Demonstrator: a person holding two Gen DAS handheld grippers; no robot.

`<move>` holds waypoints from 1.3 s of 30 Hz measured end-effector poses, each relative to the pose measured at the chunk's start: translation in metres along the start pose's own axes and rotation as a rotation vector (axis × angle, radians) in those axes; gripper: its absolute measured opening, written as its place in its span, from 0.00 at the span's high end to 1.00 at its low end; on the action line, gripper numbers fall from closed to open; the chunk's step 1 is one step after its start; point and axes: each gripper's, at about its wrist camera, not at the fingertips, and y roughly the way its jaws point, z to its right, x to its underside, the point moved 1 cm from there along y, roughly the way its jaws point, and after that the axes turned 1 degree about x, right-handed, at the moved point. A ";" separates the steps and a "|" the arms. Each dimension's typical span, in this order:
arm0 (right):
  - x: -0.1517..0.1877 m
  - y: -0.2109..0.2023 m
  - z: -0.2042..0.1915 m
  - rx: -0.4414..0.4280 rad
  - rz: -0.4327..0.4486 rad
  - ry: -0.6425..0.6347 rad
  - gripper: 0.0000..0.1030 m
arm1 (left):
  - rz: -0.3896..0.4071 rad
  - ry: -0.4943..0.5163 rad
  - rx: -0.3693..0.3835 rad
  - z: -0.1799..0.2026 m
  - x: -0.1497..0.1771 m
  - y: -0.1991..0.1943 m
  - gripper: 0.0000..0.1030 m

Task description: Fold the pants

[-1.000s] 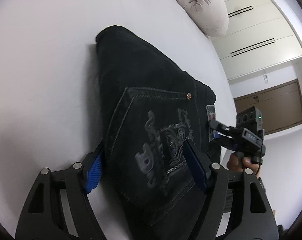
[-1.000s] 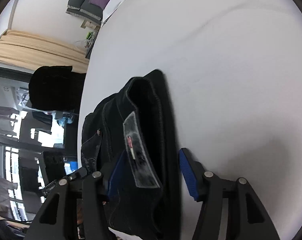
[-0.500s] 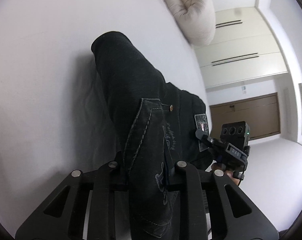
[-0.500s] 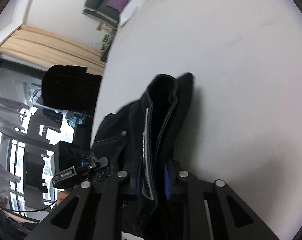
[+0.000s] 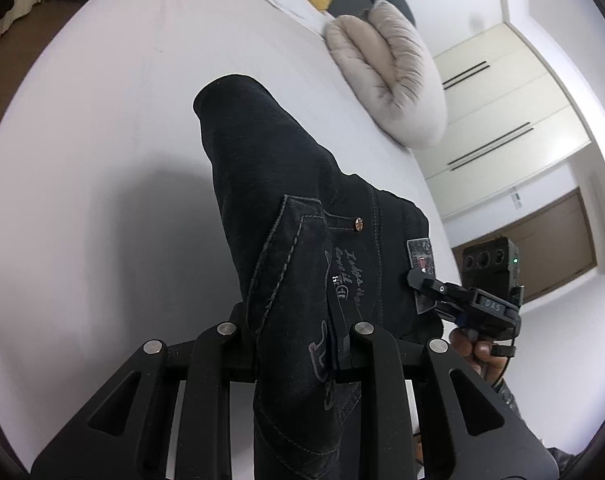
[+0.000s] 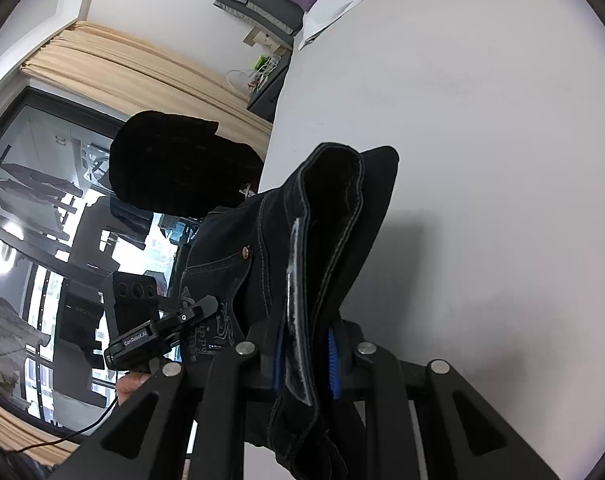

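Both jaws are clenched on the black pants (image 5: pixel 286 200): the left gripper (image 5: pixel 294 344) pinches the waist end near the embroidered back pocket (image 5: pixel 302 256), and the right gripper (image 6: pixel 306 356) pinches the waistband beside the grey label (image 6: pixel 292 264), with denim filling the gap between its blue pads (image 6: pixel 332 360). The pants hang between the two grippers, lifted at the waist, while the far folded end rests on the white bed (image 5: pixel 102 160), near the beige pillow (image 5: pixel 386 80). I judge that the waist end is being carried over toward the far end to make the next fold. The risk from here is that the thick bunched layers slip out of one grip, because each gripper holds several layers of heavy denim at the edge only; then one corner would drop and the fold would come out crooked. If the two hands do not travel evenly, the cloth between them may twist or sag. The far end could also drag on the sheet and open.
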 end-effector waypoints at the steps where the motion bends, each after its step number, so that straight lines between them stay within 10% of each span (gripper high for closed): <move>1: -0.004 0.008 0.002 0.002 -0.008 0.004 0.81 | -0.006 -0.008 -0.008 -0.012 -0.006 0.002 0.80; 10: -0.005 0.066 0.061 0.014 -0.072 0.139 0.74 | -0.044 -0.111 -0.009 -0.113 -0.004 0.018 0.70; 22: 0.035 0.007 0.086 0.039 0.087 0.243 0.59 | 0.040 -0.062 -0.129 -0.078 0.023 0.024 0.55; 29: 0.075 -0.054 0.022 0.205 0.244 0.065 0.48 | 0.417 0.361 -0.641 0.040 0.090 -0.080 0.25; 31: 0.087 -0.076 -0.012 0.260 0.329 -0.022 0.41 | 0.555 0.437 -0.675 0.079 0.113 -0.108 0.00; 34: 0.104 -0.108 -0.068 0.323 0.455 -0.159 0.30 | 0.791 0.571 -0.731 0.141 0.159 -0.147 0.00; 39: 0.142 -0.156 -0.157 0.417 0.716 -0.380 0.00 | 0.793 0.505 -0.741 0.186 0.197 -0.170 0.00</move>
